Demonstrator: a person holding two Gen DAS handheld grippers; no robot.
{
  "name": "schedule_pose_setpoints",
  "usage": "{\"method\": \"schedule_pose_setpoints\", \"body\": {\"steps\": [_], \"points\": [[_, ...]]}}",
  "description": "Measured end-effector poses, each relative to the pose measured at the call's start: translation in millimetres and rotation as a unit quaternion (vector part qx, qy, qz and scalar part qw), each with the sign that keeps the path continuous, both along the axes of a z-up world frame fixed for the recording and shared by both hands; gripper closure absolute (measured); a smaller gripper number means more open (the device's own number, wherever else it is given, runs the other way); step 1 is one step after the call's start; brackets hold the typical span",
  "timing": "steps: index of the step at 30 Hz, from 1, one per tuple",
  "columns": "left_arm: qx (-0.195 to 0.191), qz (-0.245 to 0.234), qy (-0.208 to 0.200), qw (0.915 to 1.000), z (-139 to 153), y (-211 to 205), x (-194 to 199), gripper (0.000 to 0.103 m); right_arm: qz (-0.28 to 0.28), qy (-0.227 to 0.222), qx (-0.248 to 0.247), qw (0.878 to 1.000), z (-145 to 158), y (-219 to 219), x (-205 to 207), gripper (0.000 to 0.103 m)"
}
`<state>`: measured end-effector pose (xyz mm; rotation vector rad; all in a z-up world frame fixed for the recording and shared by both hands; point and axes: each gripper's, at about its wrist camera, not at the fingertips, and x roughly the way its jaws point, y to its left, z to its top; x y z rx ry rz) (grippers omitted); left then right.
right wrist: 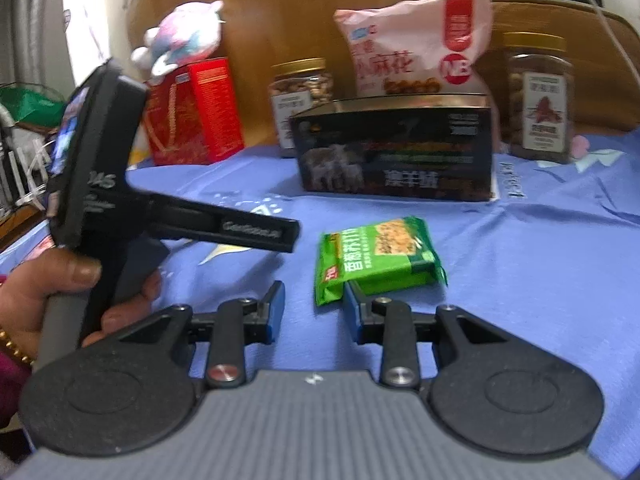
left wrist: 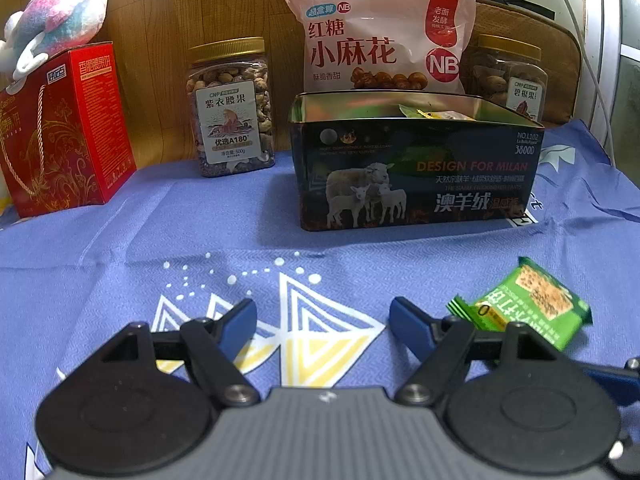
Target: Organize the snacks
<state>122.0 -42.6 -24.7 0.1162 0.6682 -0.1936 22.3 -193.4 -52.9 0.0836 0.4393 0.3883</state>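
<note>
A green snack packet (left wrist: 528,304) lies flat on the blue cloth, in front of an open dark tin box (left wrist: 412,168) with sheep printed on it; the tin holds several small wrapped snacks. My left gripper (left wrist: 322,322) is open and empty, low over the cloth, with the packet just right of its right finger. In the right wrist view my right gripper (right wrist: 313,310) is open and empty, and the packet (right wrist: 380,258) lies just beyond its right fingertip. The tin (right wrist: 394,152) stands farther back. The left gripper's body (right wrist: 120,184) shows at the left, held in a hand.
Behind the tin stand a pink snack bag (left wrist: 384,36), two gold-lidded nut jars (left wrist: 230,108) (left wrist: 508,76), and a red gift box (left wrist: 60,132) with a plush toy (left wrist: 60,12) on it. The blue cloth (left wrist: 200,220) covers the table before a wooden wall.
</note>
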Motion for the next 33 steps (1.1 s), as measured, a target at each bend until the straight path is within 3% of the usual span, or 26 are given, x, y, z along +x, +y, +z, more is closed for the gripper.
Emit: {"method": "schedule_pose_setpoints", "body": {"steps": [12,19,23,26,33], "points": [[-0.001,0.0,0.0,1.0,-0.1,0.2,-0.5,0.027,0.009,-0.024,0.013,1.0,0.3,-4.1,-7.2,0.066],[-0.001,0.001,0.0,1.0,-0.2,0.4,-0.3,0.027,-0.009,-0.052,0.044,0.998,2.6,-14.2,-14.5,0.058],[-0.001,0.001,0.001,1.0,-0.3,0.5,-0.2,0.026,-0.057,-0.053,0.079,0.994,1.6,-27.4,-11.8,0.055],[-0.001,0.001,0.001,1.0,-0.2,0.5,0.1,0.025,-0.095,-0.044,0.116,0.988,-0.8,-40.1,-8.1,0.038],[-0.005,0.002,0.007,1.0,-1.3,2.3,0.9,0.017,-0.112,-0.02,0.177,0.978,-5.7,-57.2,-1.3,0.038]]}}
